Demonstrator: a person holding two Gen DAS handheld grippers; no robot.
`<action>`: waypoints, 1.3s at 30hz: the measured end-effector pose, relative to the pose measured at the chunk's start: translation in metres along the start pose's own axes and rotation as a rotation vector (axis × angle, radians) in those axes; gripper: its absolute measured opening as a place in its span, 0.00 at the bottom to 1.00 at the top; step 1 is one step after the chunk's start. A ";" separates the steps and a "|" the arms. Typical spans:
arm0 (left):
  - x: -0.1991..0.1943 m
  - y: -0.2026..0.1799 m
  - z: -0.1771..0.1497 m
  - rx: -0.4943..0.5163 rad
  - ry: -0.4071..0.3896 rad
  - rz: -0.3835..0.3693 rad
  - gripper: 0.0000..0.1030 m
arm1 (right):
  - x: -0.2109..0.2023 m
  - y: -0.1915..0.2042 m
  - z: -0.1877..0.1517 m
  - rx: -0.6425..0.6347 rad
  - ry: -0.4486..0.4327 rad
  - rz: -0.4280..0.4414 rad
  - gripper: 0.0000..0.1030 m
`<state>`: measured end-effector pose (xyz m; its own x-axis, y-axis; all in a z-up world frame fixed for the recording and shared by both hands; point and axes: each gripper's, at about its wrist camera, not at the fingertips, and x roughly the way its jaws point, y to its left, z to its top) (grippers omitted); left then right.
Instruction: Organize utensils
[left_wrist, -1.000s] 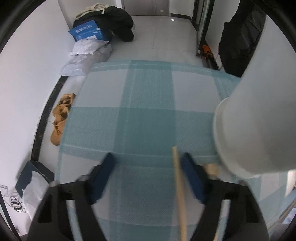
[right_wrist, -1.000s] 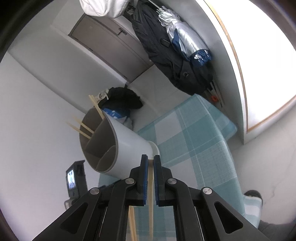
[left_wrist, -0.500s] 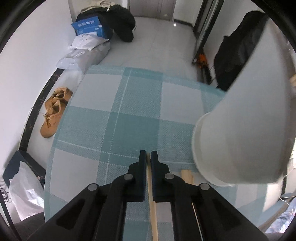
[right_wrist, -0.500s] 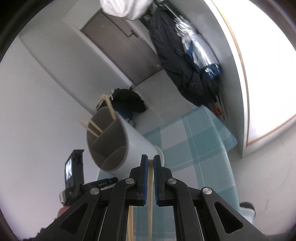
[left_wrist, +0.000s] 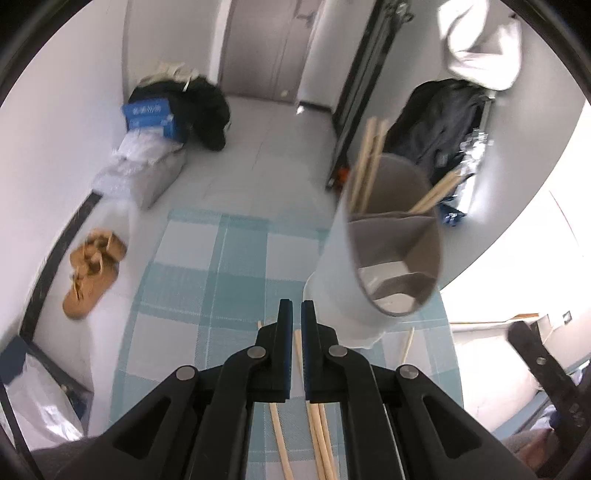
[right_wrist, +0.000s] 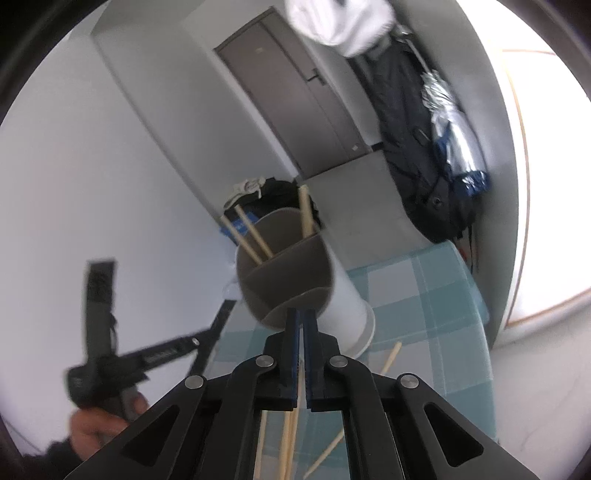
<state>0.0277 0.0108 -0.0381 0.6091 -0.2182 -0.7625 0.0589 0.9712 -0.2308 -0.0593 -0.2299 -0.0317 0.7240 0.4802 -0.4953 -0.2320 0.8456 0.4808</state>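
Note:
A white utensil holder (left_wrist: 332, 280) with a grey divided inside (right_wrist: 288, 280) stands on the teal checked tablecloth (left_wrist: 221, 280); several wooden chopsticks lean in its far compartments. My left gripper (left_wrist: 296, 306) is shut on a chopstick (left_wrist: 298, 343) just left of the holder's base, lifted off the cloth. My right gripper (right_wrist: 301, 314) is shut on another chopstick (right_wrist: 302, 369), its tips in front of the holder's near rim. More chopsticks (left_wrist: 407, 345) lie loose on the cloth by the base (right_wrist: 391, 356). In the right wrist view a hand (right_wrist: 92, 424) carries the blurred left gripper.
Tan shoes (left_wrist: 88, 273), a blue box (left_wrist: 149, 114), plastic bags (left_wrist: 144, 173) and dark clothing (left_wrist: 207, 107) lie on the floor beyond the table's far edge. Dark coats (right_wrist: 424, 155) hang at the right by a grey door (right_wrist: 295, 92).
The left jaws closed on a chopstick lying on the cloth and lifted it; the holder's open top came into view. The right gripper rose and rolled, still gripping its chopstick.

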 end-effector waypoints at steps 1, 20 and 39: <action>-0.001 0.001 -0.001 0.003 -0.001 -0.003 0.00 | 0.000 0.003 -0.002 -0.016 0.002 -0.012 0.01; 0.069 0.080 -0.034 -0.115 0.174 0.069 0.50 | 0.089 -0.093 -0.030 0.207 0.345 -0.319 0.36; 0.075 0.096 -0.022 -0.160 0.181 0.069 0.50 | 0.134 -0.045 -0.051 -0.150 0.317 -0.523 0.10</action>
<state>0.0613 0.0858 -0.1312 0.4547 -0.1799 -0.8723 -0.1126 0.9599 -0.2567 0.0149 -0.1918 -0.1569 0.5440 0.0204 -0.8388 -0.0041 0.9998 0.0217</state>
